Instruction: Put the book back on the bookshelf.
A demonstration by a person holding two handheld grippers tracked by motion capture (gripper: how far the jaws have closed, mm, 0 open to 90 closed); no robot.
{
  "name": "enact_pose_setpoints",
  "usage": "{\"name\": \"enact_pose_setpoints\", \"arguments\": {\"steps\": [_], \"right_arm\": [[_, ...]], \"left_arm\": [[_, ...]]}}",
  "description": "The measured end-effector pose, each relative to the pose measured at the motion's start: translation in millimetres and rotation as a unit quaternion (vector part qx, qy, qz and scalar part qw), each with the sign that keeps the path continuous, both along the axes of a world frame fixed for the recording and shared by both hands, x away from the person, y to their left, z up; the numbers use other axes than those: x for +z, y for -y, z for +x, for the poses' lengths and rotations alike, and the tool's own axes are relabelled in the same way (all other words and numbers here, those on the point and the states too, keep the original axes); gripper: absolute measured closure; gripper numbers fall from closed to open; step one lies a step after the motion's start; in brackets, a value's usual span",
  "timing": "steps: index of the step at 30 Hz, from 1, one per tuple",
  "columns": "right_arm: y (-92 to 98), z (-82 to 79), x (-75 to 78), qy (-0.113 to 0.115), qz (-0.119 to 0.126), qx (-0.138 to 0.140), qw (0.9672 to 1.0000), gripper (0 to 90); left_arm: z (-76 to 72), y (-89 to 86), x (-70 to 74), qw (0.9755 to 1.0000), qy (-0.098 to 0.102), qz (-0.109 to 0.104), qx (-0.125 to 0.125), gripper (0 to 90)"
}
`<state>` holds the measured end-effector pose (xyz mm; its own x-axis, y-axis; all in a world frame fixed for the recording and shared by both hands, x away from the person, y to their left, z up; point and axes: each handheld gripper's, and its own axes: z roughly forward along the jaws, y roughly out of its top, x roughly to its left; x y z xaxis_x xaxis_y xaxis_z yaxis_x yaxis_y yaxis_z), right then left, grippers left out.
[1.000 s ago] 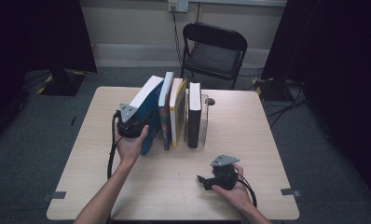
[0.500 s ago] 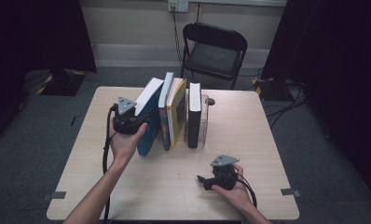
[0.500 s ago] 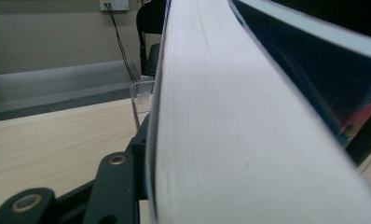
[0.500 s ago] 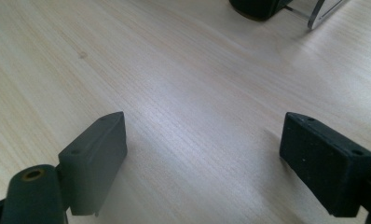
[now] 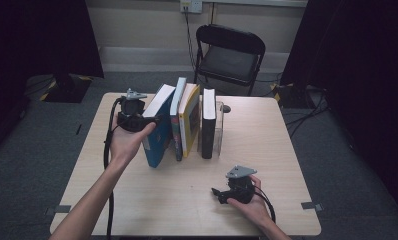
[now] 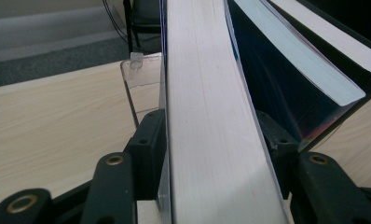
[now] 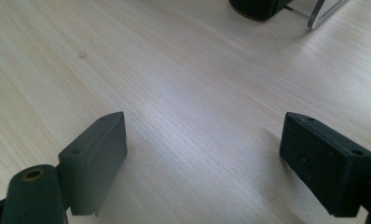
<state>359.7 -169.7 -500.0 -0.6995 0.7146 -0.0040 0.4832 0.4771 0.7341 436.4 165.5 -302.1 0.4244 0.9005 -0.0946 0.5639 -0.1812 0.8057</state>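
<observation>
Moved: your left gripper (image 5: pixel 148 120) has risen; its jaws have just widened, apparently clasping the blue book (image 6: pixel 211 140).
Right gripper (image 5: pixel 218 194): open, idle near the table's (image 5: pixel 287 150) front edge.
Technique: lift straight, sparing the neighbouring books (image 5: pixel 187 120).

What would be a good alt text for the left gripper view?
The left gripper has its two black jaws on either side of a thick blue book, seen along its white page edge. More leaning books stand to the right, and a wooden table lies behind.

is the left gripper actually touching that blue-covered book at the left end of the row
Touching. In the left gripper view the blue-covered book sits between the left gripper jaws, both pads against its covers.
</observation>
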Motion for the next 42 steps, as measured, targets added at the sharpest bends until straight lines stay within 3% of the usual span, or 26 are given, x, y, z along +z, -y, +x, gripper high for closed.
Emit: {"name": "enact_pose_setpoints", "arguments": {"steps": [7, 9, 11, 13, 14, 16, 18, 22, 23, 28, 33, 35, 38, 42], "right_arm": [[0.0, 0.0, 0.0, 0.000, 0.000, 0.000, 1.0000, 14.5], [0.0, 0.0, 0.0, 0.000, 0.000, 0.000, 1.0000, 14.5], [0.0, 0.0, 0.0, 0.000, 0.000, 0.000, 1.0000, 14.5], [-0.1, 0.0, 0.0, 0.000, 0.000, 0.000, 1.0000, 14.5], [-0.1, 0.0, 0.0, 0.000, 0.000, -0.001, 1.0000, 14.5], [0.0, 0.0, 0.0, 0.000, 0.000, 0.000, 1.0000, 14.5], [0.0, 0.0, 0.0, 0.000, 0.000, -0.001, 1.0000, 14.5], [-0.1, -0.2, 0.0, 0.000, 0.001, 0.002, 1.0000, 14.6], [-0.1, -0.2, 0.0, 0.000, 0.000, 0.003, 1.0000, 14.6], [-0.2, -0.6, -0.1, 0.001, 0.000, 0.004, 1.0000, 14.6], [-0.2, -0.7, -0.1, 0.001, 0.000, 0.004, 1.0000, 14.6], [-0.2, -0.7, 0.0, 0.001, 0.000, 0.004, 1.0000, 14.6], [-0.3, -0.8, 0.0, 0.001, 0.000, 0.004, 1.0000, 14.6], [-0.4, -1.0, 0.0, 0.000, 0.001, 0.004, 1.0000, 14.6]], "left_arm": [[11.7, 4.9, 14.2, 0.9985, -0.049, 0.024, -0.006, 53.6], [17.7, 7.4, 19.1, 0.9960, -0.076, 0.045, -0.012, 54.0], [26.2, 9.1, 24.4, 0.9927, -0.109, 0.049, -0.014, 53.8], [34.2, 11.6, 29.9, 0.9883, -0.136, 0.068, -0.009, 54.7], [38.7, 13.2, 32.2, 0.9854, -0.152, 0.078, -0.009, 55.0], [49.3, 14.2, 36.5, 0.9782, -0.194, 0.075, -0.004, 55.0], [57.2, 16.9, 40.2, 0.9720, -0.220, 0.083, -0.001, 55.0], [69.5, 20.8, 43.4, 0.9651, -0.245, 0.090, 0.018, 56.0], [72.3, 21.4, 43.4, 0.9638, -0.249, 0.095, 0.014, 55.9], [87.4, 24.2, 37.3, 0.9527, -0.287, 0.099, 0.008, 54.9], [96.5, 29.4, 25.7, 0.9457, -0.305, 0.111, 0.009, 54.1], [99.2, 29.3, 21.6, 0.9444, -0.310, 0.109, 0.008, 54.4], [99.7, 32.5, 20.4, 0.9433, -0.303, 0.133, 0.025, 58.9], [100.0, 33.7, 21.0, 0.9421, -0.306, 0.129, 0.048, 61.2]]}}
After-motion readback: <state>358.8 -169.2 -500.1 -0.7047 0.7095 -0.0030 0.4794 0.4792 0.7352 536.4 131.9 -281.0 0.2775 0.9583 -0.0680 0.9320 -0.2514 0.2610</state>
